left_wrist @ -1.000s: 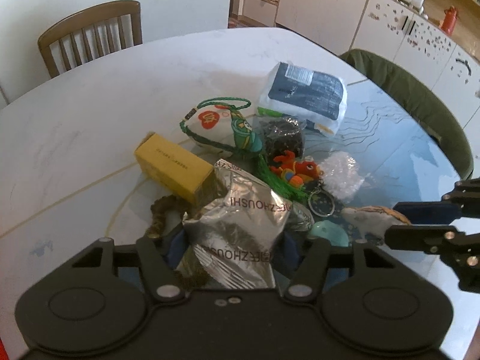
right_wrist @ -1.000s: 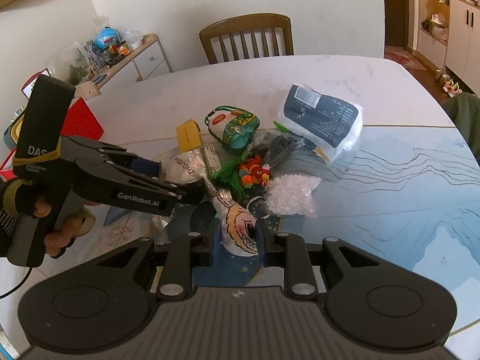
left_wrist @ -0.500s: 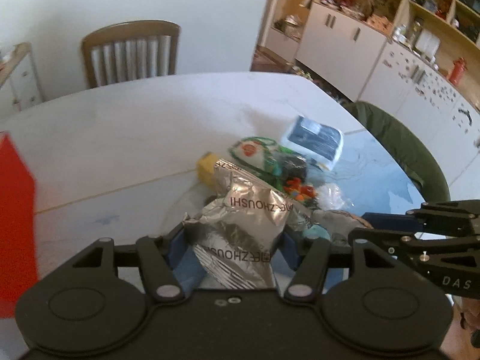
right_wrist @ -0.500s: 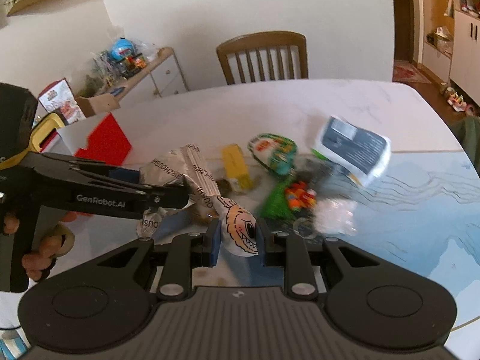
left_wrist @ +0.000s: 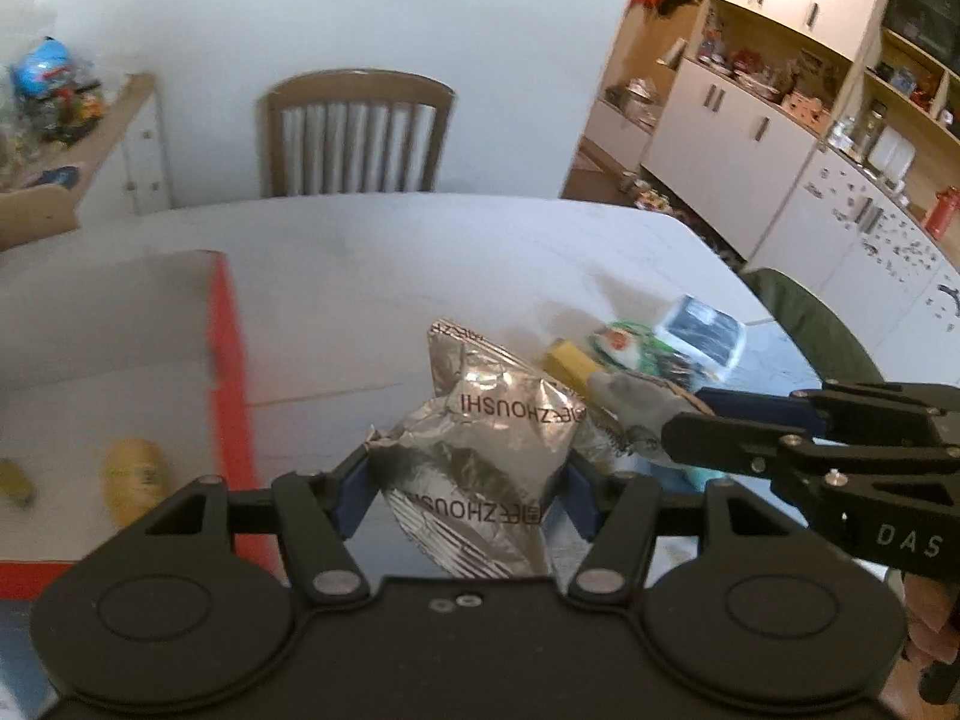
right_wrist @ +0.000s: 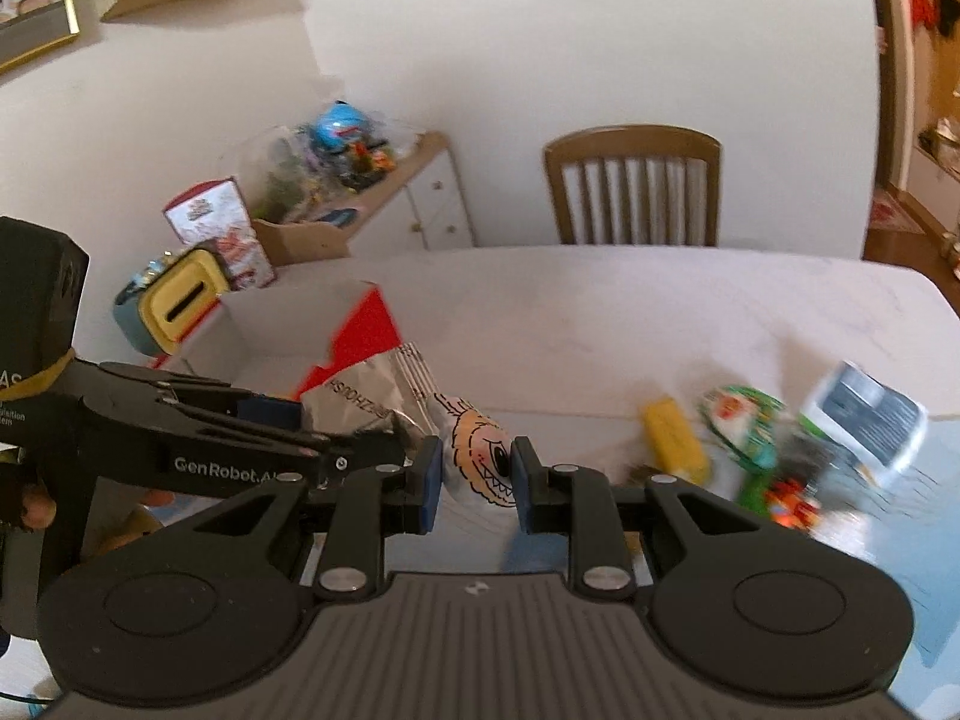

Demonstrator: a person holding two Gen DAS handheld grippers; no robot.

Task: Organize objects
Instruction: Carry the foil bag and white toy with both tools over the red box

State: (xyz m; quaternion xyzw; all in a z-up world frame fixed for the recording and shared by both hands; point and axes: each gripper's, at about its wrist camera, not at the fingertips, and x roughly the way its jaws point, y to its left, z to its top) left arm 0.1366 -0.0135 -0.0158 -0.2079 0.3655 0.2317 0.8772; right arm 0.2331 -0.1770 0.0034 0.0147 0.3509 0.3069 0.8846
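My left gripper is shut on a crinkled silver foil packet and holds it above the table. My right gripper is shut on a white pouch with an orange cartoon face. The right gripper also shows in the left wrist view, just right of the foil packet. The left gripper with the foil packet shows in the right wrist view, to the left. A red box with a white inside stands open on the table at the left; it also shows in the right wrist view.
A pile stays on the table to the right: a yellow box, a green pouch, a white and dark packet, small toys. Two yellowish things lie in the red box. A wooden chair stands behind the table.
Both grippers have lifted and swung left, away from the pile, each with its item still held. The red box has come into view at the left.
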